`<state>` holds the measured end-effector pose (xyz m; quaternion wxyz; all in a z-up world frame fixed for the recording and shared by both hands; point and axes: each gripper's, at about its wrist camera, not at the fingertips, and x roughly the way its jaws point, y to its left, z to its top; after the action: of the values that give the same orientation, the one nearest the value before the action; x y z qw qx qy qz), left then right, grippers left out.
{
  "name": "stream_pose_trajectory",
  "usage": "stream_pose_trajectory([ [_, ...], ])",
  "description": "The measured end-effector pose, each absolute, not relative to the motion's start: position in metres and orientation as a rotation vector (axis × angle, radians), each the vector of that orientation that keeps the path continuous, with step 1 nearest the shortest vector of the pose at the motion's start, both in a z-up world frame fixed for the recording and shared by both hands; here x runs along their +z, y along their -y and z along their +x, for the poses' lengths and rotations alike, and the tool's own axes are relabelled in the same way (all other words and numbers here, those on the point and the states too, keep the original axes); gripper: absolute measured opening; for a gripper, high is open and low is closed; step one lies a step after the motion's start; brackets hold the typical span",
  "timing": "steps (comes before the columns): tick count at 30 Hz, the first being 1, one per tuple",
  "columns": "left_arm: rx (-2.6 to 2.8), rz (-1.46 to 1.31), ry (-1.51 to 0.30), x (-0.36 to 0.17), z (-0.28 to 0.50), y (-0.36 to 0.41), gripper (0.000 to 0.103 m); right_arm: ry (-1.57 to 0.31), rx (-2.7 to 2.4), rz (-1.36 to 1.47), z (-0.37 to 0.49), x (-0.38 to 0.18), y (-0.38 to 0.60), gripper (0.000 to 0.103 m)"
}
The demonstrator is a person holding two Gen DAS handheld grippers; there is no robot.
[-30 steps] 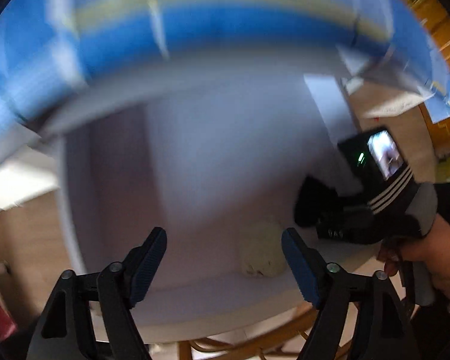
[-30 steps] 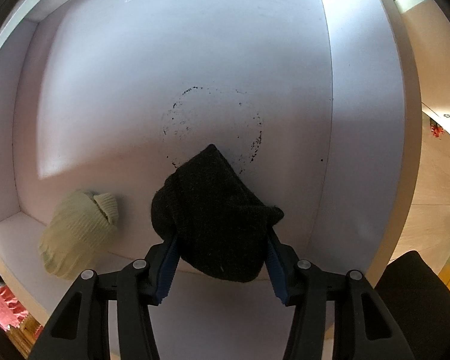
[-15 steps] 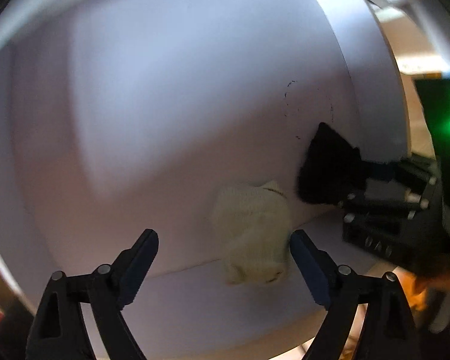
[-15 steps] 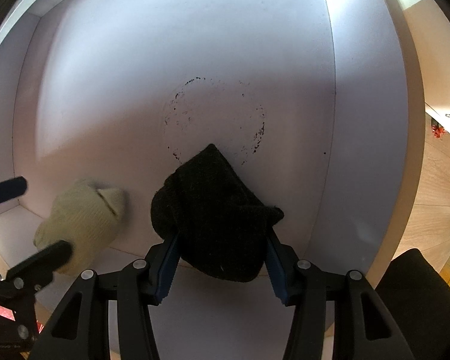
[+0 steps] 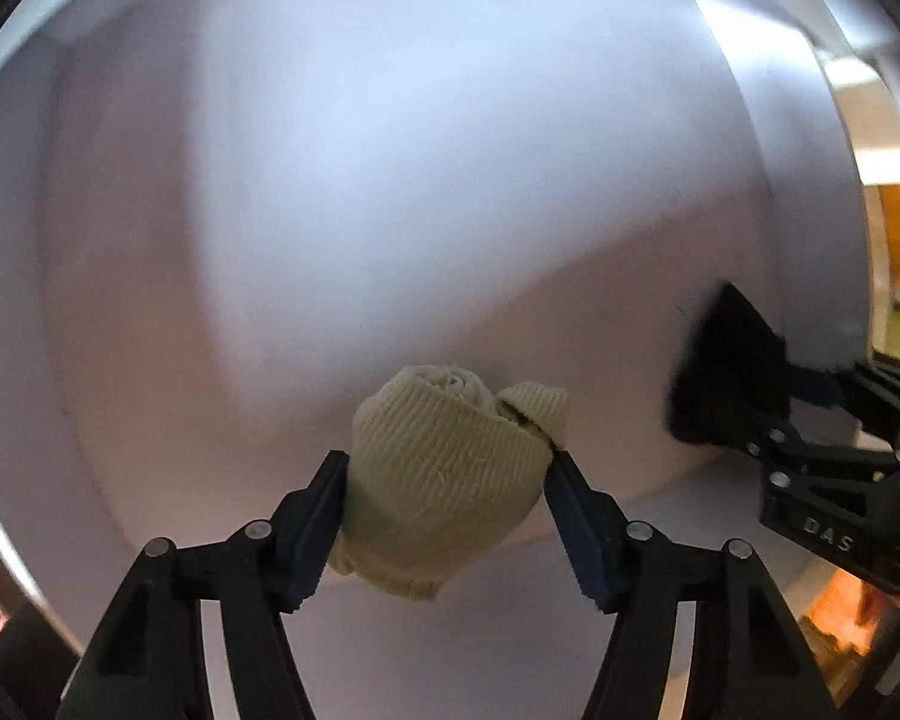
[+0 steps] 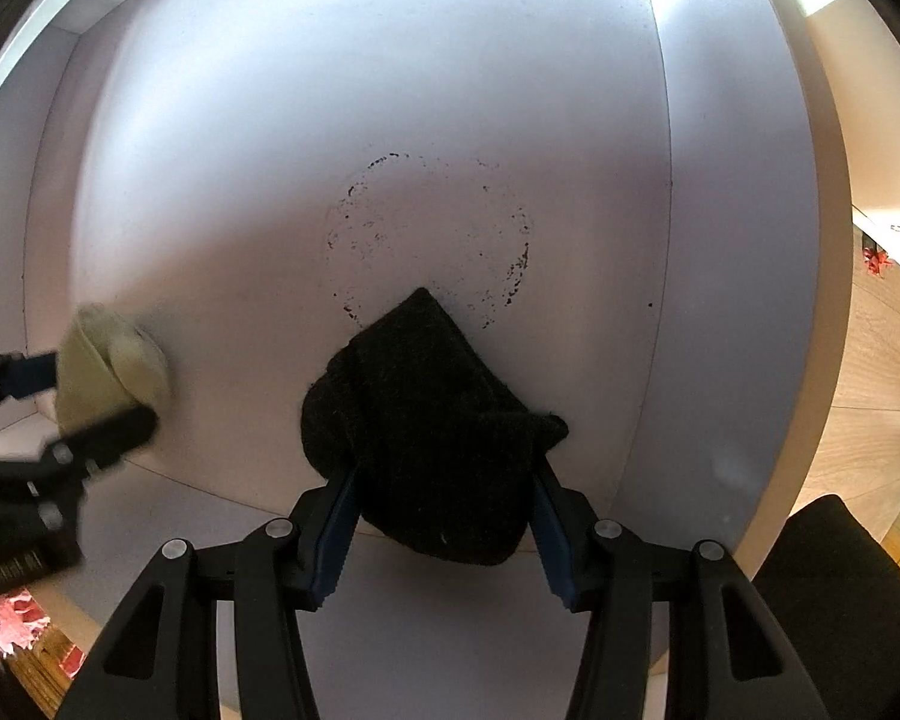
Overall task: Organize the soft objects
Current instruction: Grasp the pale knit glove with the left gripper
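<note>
A rolled cream sock (image 5: 438, 450) rests on the white shelf floor (image 5: 390, 210) near its front edge. My left gripper (image 5: 447, 461) points down over it, its jaws closing, and both blue pads touch the roll's sides. In the right wrist view the same cream sock (image 6: 99, 360) and the left gripper (image 6: 90, 396) show blurred at the left. The right gripper (image 6: 444, 480) is shut on a black sock bundle (image 6: 438, 420) that lies on the shelf. The left wrist view shows this black sock (image 5: 726, 372) and the right gripper (image 5: 750, 408) at the right.
A faint ring of black specks (image 6: 426, 240) marks the shelf behind the black sock. White side walls (image 6: 750, 180) close the shelf in. A black chair (image 6: 834, 570) and wooden floor (image 6: 870, 372) lie to the right, something red (image 6: 18, 624) at the lower left.
The left gripper has come down from above into the shelf and closed its jaws around the cream sock. The right gripper and black sock have stayed put.
</note>
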<state>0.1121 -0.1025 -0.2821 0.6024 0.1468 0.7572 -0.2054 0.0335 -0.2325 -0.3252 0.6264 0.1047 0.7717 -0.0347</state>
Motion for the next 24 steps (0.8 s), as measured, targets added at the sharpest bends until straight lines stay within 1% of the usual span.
stream_pose_trajectory([
  [3, -0.391, 0.31, -1.723, -0.278, 0.123, 0.087, 0.065, -1.767, -0.08, 0.238, 0.031, -0.325, 0.23, 0.053],
  [7, -0.354, 0.189, -1.739, -0.28, 0.129, 0.07, 0.067, -1.751, -0.09, 0.261, 0.029, -0.319, 0.23, 0.05],
  [11, -0.357, 0.163, -1.742, -0.278, 0.13, 0.065, 0.069, -1.725, -0.091, 0.304, 0.029, -0.309, 0.234, 0.049],
  [15, -0.361, 0.112, -1.75, -0.274, 0.127, 0.048, 0.081, -1.702, -0.091, 0.332, 0.029, -0.301, 0.238, 0.049],
  [16, -0.362, 0.106, -1.753, -0.273, 0.125, 0.047, 0.082, -1.698, -0.095, 0.341, 0.029, -0.3, 0.24, 0.049],
  [19, -0.374, 0.153, -1.752, -0.271, 0.12, 0.048, 0.082, -1.691, -0.105, 0.371, 0.03, -0.298, 0.246, 0.049],
  [20, -0.376, 0.179, -1.75, -0.272, 0.119, 0.048, 0.082, -1.686, -0.109, 0.384, 0.027, -0.297, 0.246, 0.049],
  [21, -0.376, 0.198, -1.747, -0.272, 0.119, 0.049, 0.077, -1.679, -0.111, 0.401, 0.026, -0.295, 0.248, 0.049],
  [22, -0.374, 0.229, -1.739, -0.273, 0.117, 0.05, 0.063, -1.67, -0.111, 0.419, 0.025, -0.292, 0.251, 0.049],
  [23, -0.372, 0.252, -1.738, -0.275, 0.117, 0.05, 0.058, -1.661, -0.109, 0.435, 0.024, -0.289, 0.253, 0.049],
  [24, -0.37, 0.257, -1.738, -0.276, 0.117, 0.05, 0.058, -1.651, -0.109, 0.45, 0.023, -0.286, 0.254, 0.049],
])
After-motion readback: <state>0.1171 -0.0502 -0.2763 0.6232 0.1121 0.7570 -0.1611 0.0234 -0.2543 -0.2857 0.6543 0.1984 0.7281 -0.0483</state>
